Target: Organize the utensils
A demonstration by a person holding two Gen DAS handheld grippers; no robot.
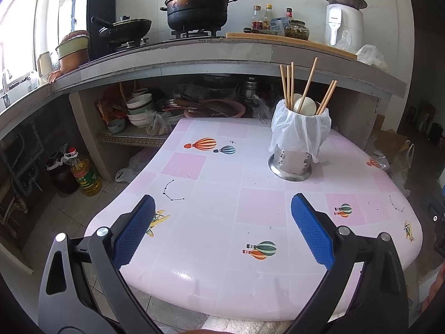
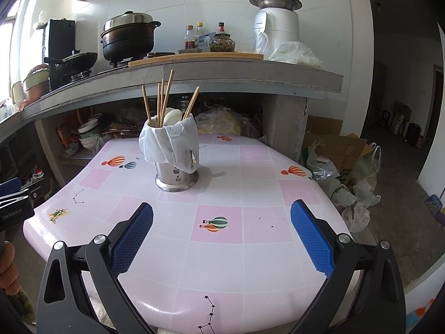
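Note:
A steel utensil holder [image 1: 290, 162] [image 2: 177, 176] stands upright on the pink table [image 1: 211, 222] [image 2: 250, 264], with a white plastic bag [image 1: 299, 132] [image 2: 169, 146] draped over its rim. Several wooden chopsticks [image 1: 289, 86] [image 2: 162, 103] and white spoons [image 1: 304, 105] [image 2: 171, 117] stick out of its top. My left gripper [image 1: 222, 217] hovers open over the table's near edge, well short of the holder, with nothing between its blue pads. Open and empty too, my right gripper [image 2: 222, 222] sits nearer the table's front. The left gripper's body [image 2: 16, 208] shows at the right wrist view's left edge.
A kitchen counter [image 1: 194, 55] runs behind the table, carrying pots, a pan, bottles and a white appliance [image 1: 345, 19]. Bowls and clutter fill the shelf below. An oil bottle [image 1: 84, 175] stands on the floor at left; plastic bags and a cardboard box [image 2: 345, 153] lie at right.

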